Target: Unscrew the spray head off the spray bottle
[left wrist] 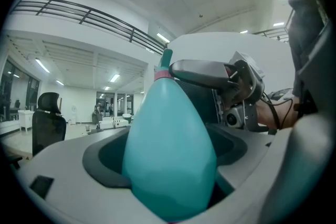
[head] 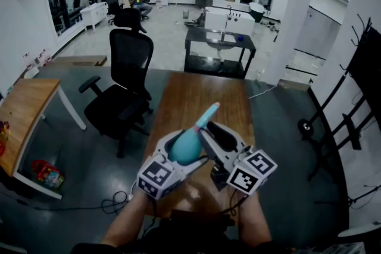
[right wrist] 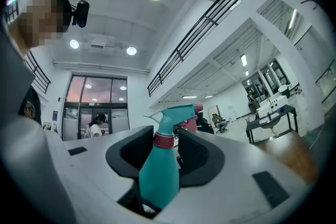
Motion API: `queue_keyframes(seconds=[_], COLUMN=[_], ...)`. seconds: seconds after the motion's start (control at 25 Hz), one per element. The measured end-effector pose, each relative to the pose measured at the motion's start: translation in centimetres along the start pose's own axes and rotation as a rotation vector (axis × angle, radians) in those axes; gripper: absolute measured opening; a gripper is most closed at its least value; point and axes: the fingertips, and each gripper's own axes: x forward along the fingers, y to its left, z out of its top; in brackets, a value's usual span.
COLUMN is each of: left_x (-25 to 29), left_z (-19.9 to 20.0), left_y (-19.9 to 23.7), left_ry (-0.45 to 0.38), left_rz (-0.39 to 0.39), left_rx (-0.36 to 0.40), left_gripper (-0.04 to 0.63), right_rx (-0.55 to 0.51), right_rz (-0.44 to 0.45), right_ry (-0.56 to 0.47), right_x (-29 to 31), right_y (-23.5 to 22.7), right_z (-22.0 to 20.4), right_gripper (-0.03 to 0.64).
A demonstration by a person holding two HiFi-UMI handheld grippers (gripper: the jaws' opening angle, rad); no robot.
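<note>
A teal spray bottle [head: 188, 147] is held over the wooden table [head: 196, 95], and my left gripper [head: 178, 154] is shut on its wide body [left wrist: 168, 155]. The bottle tilts away from me with its teal spray head [head: 209, 112] at the far end. In the right gripper view the pink collar [right wrist: 163, 140] and the spray head [right wrist: 177, 112] stand upright between the dark pads [right wrist: 197, 157]. My right gripper [right wrist: 165, 152] is open around the neck, with a slim gap at the left pad. Its jaws reach over the bottle's top [left wrist: 210, 73] in the left gripper view.
A black office chair [head: 125, 86] stands left of the table. A second wooden desk [head: 27, 104] with toys under it is at the far left. A black bench [head: 220, 47] with white boxes is beyond the table. People sit far back in the hall.
</note>
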Motion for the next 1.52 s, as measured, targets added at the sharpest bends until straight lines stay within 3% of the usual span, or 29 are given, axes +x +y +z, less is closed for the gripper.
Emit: queue_keyframes(seconds=[0.56, 0.96, 1.52], left_x=[-0.4, -0.9, -2.2], left_z=[0.0, -0.2, -0.3], left_y=[-1.7, -3.4, -6.6], left_ry=[0.002, 0.037, 0.057], left_rz=[-0.077, -0.218, -0.466], left_rx=[0.052, 0.063, 0.011], left_gripper=[0.440, 0.438, 0.437], right_rx=[-0.010, -0.041, -0.049], right_rz=[0.130, 0.262, 0.482], right_ry=[0.030, 0.090, 0.145], right_x=[-0.6, -1.4, -2.3], right_y=[1.4, 3.0, 5.6], right_z=[-0.3, -0.2, -0.5], right_gripper=[0.132, 0.130, 0.130])
